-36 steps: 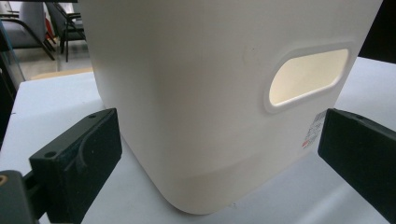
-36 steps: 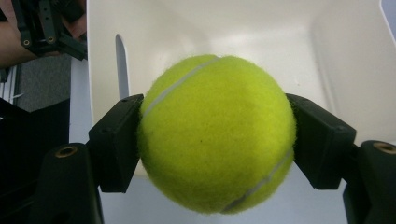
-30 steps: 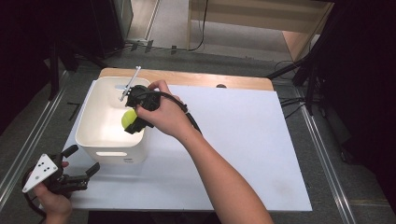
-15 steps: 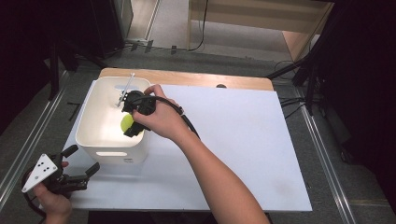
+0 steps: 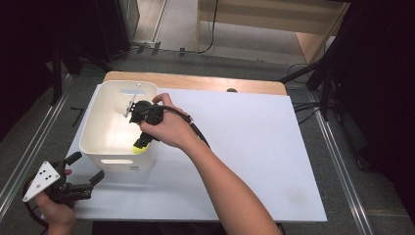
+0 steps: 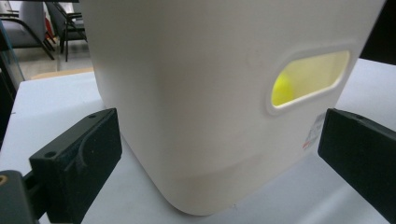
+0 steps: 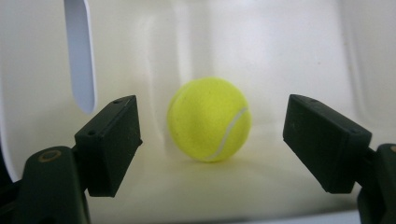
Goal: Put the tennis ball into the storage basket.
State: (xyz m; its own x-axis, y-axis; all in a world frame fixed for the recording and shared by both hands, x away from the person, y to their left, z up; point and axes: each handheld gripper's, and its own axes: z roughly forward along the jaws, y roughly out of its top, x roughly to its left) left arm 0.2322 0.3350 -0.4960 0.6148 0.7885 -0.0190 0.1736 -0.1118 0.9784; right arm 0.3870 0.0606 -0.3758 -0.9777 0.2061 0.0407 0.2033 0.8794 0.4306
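A person is working at a white table [image 5: 254, 147] with a handheld gripper in each hand. The right gripper [image 5: 142, 141] is reaching down into a white bin [image 5: 105, 117] that is sitting at the near left of the table. Its jaws have just been opening: a second ago they were clenched on a yellow tennis ball [image 7: 209, 120] held up at the bin's rim, and now the ball is sitting free on the bin floor, in the near right corner. In the right gripper view the two black jaws are standing apart on either side of the ball with clear gaps, touching nothing. The drop into the bin therefore looks done, and the right hand is probably free to lift out. The left gripper [image 5: 73, 183] is resting at the near left corner of the table, just in front of the bin, with its jaws spread wide and grasping nothing. Through the bin's handle slot, the left gripper view is catching a sliver of yellow from the ball inside.
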